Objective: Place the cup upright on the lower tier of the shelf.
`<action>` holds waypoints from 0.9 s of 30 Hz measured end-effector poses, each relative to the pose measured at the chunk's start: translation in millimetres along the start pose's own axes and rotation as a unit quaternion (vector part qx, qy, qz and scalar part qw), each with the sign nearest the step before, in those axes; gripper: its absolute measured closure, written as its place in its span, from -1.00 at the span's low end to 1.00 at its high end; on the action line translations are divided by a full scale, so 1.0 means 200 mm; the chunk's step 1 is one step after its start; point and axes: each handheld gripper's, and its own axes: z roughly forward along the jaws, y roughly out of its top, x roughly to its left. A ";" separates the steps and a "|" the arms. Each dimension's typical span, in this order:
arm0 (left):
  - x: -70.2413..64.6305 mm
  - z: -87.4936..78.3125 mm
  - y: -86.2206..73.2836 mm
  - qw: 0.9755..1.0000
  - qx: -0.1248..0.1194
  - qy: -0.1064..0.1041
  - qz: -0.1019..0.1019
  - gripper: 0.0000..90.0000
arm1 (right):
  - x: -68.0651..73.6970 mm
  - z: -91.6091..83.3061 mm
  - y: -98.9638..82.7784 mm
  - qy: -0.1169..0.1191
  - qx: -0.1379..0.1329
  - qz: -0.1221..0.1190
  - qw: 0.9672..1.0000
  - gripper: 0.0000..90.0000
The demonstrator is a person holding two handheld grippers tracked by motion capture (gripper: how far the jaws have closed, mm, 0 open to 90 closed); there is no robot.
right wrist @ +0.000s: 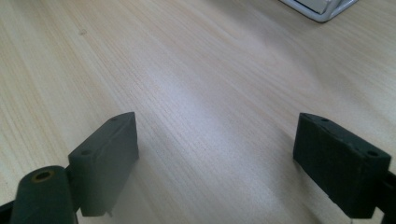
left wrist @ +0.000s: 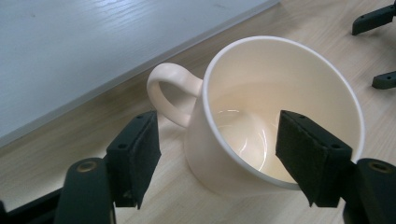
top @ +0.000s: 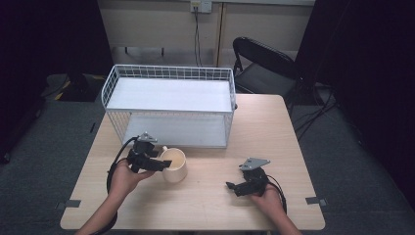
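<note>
My right gripper sits low over bare table at the near edge, jaws spread wide with nothing between them. Just ahead and to the left, my left gripper has its jaws wide too, straddling the near wall of the mug, one pad inside the rim and one outside near the handle, neither pressing. The mug stands upright on the table just in front of the wire rack.

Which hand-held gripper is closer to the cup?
Left. The left hand-held gripper is right at the cup, one jaw outside by the handle and one over the cup's mouth, not yet pressing. The right hand-held gripper sits apart on the table, jaws open.
</note>
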 end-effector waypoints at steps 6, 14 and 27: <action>-0.02 0.02 0.01 1.000 0.015 0.008 0.003 -0.15 | 0.00 0.00 0.00 0.000 0.000 0.000 1.000 -0.70; -0.03 0.07 -0.01 0.999 0.034 0.007 -0.005 0.08 | 0.00 0.00 0.00 0.000 0.000 0.000 1.000 -0.70; -0.03 0.08 -0.03 0.998 0.055 0.025 0.010 0.67 | 0.00 0.00 0.00 -0.001 0.000 0.000 1.000 -0.70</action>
